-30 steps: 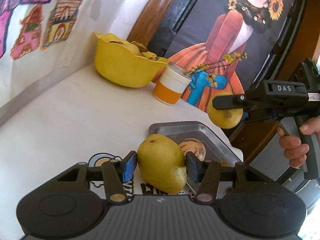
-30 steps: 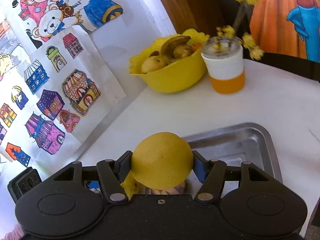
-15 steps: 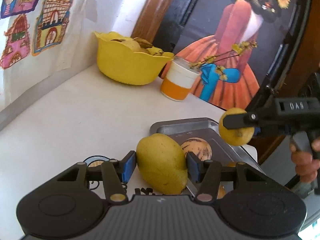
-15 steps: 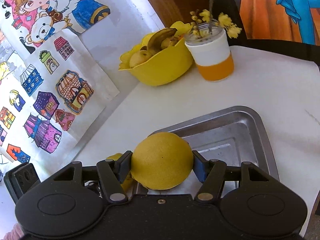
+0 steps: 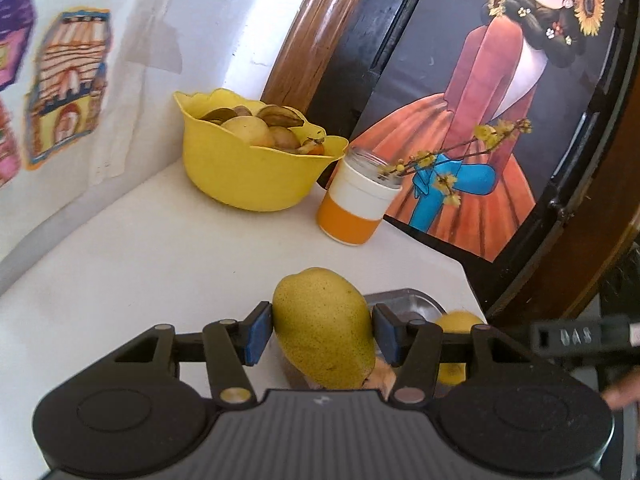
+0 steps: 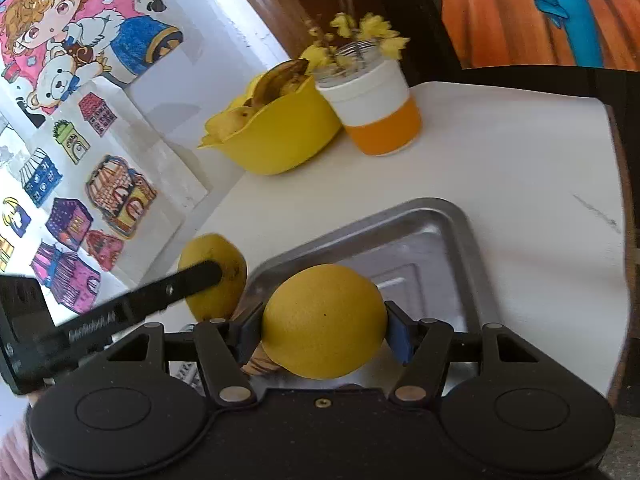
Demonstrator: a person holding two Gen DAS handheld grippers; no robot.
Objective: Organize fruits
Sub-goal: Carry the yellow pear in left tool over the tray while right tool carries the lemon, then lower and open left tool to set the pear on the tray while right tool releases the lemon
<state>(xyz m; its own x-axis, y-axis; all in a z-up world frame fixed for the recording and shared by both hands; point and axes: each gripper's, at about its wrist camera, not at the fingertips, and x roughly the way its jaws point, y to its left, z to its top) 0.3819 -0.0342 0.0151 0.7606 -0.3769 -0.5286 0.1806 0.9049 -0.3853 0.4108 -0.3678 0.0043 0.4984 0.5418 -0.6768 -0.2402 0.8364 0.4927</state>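
2 fruits held above near end of white table (image 5: pixel 120 260). Left gripper (image 5: pixel 323 330) clamped across mango (image 5: pixel 324 328) middle: firm, smooth, likely slippery. Right gripper (image 6: pixel 322 322) clamped on lemon (image 6: pixel 324 320), rounder, over metal tray (image 6: pixel 440 216). Yellow bowl (image 5: pixel 248 176) far left, possibly destination.

A white wall (image 5: pixel 160 32) hung with coloured house drawings (image 6: pixel 116 196) meets the white table (image 5: pixel 152 248) along its left edge. Behind its far edge stand a brown wooden frame (image 5: pixel 316 28) and a painting (image 5: pixel 472 140).
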